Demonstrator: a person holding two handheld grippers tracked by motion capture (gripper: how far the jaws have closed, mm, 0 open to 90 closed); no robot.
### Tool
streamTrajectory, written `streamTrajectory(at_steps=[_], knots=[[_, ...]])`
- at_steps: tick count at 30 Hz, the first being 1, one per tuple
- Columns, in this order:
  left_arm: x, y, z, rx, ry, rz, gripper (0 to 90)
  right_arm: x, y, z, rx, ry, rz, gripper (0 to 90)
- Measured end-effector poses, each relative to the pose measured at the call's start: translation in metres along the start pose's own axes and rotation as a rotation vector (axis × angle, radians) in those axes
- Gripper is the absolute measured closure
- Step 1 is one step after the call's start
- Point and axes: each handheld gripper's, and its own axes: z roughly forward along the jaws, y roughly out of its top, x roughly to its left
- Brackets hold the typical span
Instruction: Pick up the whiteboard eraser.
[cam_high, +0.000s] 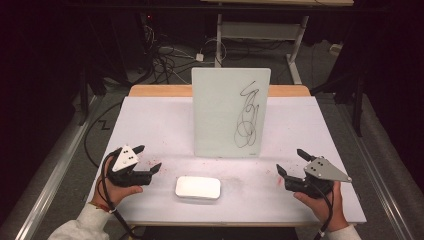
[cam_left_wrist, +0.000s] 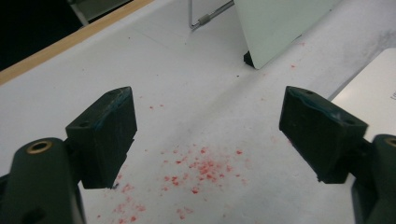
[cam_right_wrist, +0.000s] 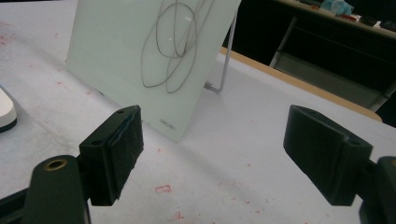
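Nearest the person, two forearms come in from the bottom edge of the high view, each hand holding a gripper just above the white desk. The left gripper sits at the near left and the right gripper at the near right, well apart from each other. Both have their fingers spread wide with nothing between them; in the left gripper view the fingers frame bare desk speckled with red crumbs, and in the right gripper view the fingers likewise stand far apart over the surface.

Between the two grippers, close to the near edge, a white rounded-rectangle eraser lies flat on the desk, touching neither gripper (its corner shows at the right edge of the left gripper view and at the left edge of the right gripper view).

Farther back, near the middle of the desk, a pale whiteboard stands upright, leaning slightly back on a wire stand. A looping black scribble runs down its right half. Faint red smears mark the desk in front of the board.

Beyond the desk's wooden far edge, the legs of another table stand on the dark floor among a tangle of cables.
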Motion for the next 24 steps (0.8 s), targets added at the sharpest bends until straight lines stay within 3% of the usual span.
streamTrajectory(at_steps=[1,5,8,12,17,24], knots=[[0.000,0.002,0.000,0.004,-0.003,0.024,18.6,-0.001,-0.001,0.001,0.001,0.007,-0.001,20.7],[-0.004,0.004,0.000,0.042,-0.041,0.052,18.8,-0.003,-0.003,0.005,0.022,0.027,-0.003,19.9],[-0.010,0.007,0.003,0.077,-0.110,0.058,18.8,-0.003,-0.004,0.007,0.036,0.047,-0.005,19.0],[-0.023,0.020,0.009,0.133,-0.176,0.130,18.9,-0.002,-0.004,0.010,0.052,0.066,-0.007,18.9],[-0.037,0.033,0.017,0.163,-0.246,0.182,19.0,0.001,-0.006,0.013,0.069,0.093,-0.016,19.0],[-0.054,0.040,0.033,0.247,-0.331,0.269,19.0,0.002,-0.007,0.016,0.082,0.117,-0.022,19.5]])
